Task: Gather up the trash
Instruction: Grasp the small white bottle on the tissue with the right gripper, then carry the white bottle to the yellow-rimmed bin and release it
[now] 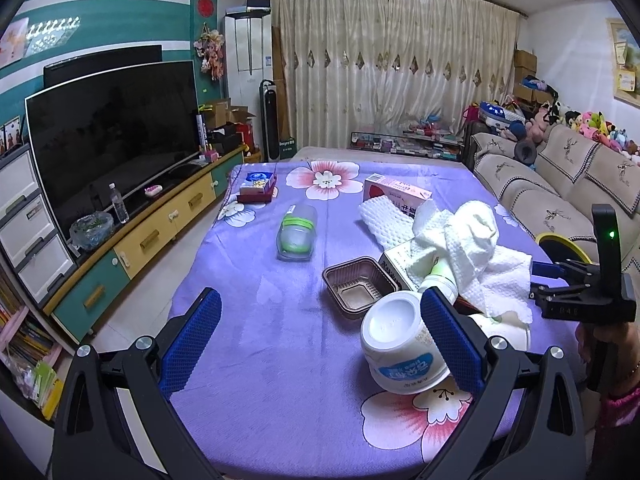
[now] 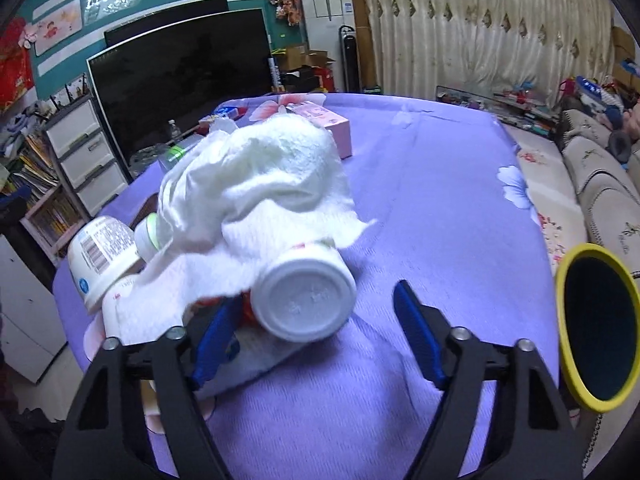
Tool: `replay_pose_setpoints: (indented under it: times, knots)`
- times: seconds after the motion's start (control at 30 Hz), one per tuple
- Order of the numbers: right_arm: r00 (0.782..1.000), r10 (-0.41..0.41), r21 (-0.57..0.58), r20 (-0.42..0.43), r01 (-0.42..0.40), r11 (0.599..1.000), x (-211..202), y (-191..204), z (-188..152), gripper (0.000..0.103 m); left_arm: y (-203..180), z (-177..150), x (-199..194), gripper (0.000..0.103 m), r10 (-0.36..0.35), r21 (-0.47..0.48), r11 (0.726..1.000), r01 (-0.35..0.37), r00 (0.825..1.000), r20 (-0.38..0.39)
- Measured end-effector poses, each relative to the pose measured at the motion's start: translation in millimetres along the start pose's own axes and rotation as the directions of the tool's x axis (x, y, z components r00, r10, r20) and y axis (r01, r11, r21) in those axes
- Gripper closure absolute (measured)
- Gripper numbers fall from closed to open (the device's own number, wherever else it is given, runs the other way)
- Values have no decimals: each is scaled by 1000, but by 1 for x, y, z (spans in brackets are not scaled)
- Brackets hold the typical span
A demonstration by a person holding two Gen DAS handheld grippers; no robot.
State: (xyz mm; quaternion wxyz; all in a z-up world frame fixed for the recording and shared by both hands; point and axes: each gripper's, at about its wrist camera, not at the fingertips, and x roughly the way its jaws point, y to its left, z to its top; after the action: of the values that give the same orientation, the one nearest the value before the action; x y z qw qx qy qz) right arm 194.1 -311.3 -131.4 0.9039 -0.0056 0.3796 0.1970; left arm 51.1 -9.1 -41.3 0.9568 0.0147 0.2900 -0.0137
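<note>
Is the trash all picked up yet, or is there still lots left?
Nothing looks collected yet. Both the left gripper and right gripper are open and hold nothing. The right one is near a white plastic cup lying on its side under crumpled white paper towels. A blue-labelled white tub, a brown plastic tray and a clear green-banded container still lie on the purple cloth.

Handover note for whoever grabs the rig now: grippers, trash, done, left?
Left gripper: open, empty, low over the purple tablecloth, the yogurt tub by its right finger.
Right gripper: open, empty, a white cup lying on its side between its fingers.
Trash pile: paper towels, brown tray, small green-capped bottle. Farther out: clear container, pink box.
Yellow-rimmed bin sits off the table's right edge.
Done: nothing visibly collected. Left: everything.
</note>
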Motion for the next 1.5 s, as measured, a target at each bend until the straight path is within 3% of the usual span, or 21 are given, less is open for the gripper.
replay_pose_setpoints:
  times: [0.1, 0.13, 0.5, 0.77, 0.9, 1.03, 1.17, 1.3, 1.5]
  knots:
    - [999, 40, 14, -16, -40, 999, 2, -4, 2, 54, -1, 1, 7, 5, -3, -1, 1000, 3, 1000, -11]
    - [999, 47, 19, -17, -47, 999, 0, -3, 2, 55, -2, 1, 9, 5, -5, -2, 1000, 5, 1000, -15]
    - [995, 8, 28, 97, -11, 1000, -63, -4, 13, 58, -5, 1, 14, 5, -16, -1, 1000, 16, 1000, -18]
    - [988, -15, 97, 157, 0, 995, -102, -21, 11, 58, -11, -1, 8, 5, -36, 9, 999, 36, 999, -11]
    - [979, -87, 168, 186, 55, 984, -117, -48, 7, 58, -18, -1, 6, 5, -55, 25, 998, 56, 998, -9]
    - [952, -250, 310, 178, 187, 932, -125, -101, 2, 58, -25, -1, 7, 5, -74, 40, 996, 74, 997, -15]
    - [893, -443, 433, 84, 368, 823, -116, -164, -7, 58, -30, -1, 13, 5, -104, 35, 994, 105, 994, -34]
    - [847, -529, 484, -50, 484, 729, -86, -217, -19, 58, -37, -4, 21, 5, -113, 43, 992, 115, 992, -56]
    - [814, -539, 490, -216, 568, 662, -32, -264, -35, 58, -47, -5, 35, 5, -137, 51, 988, 142, 986, -89]
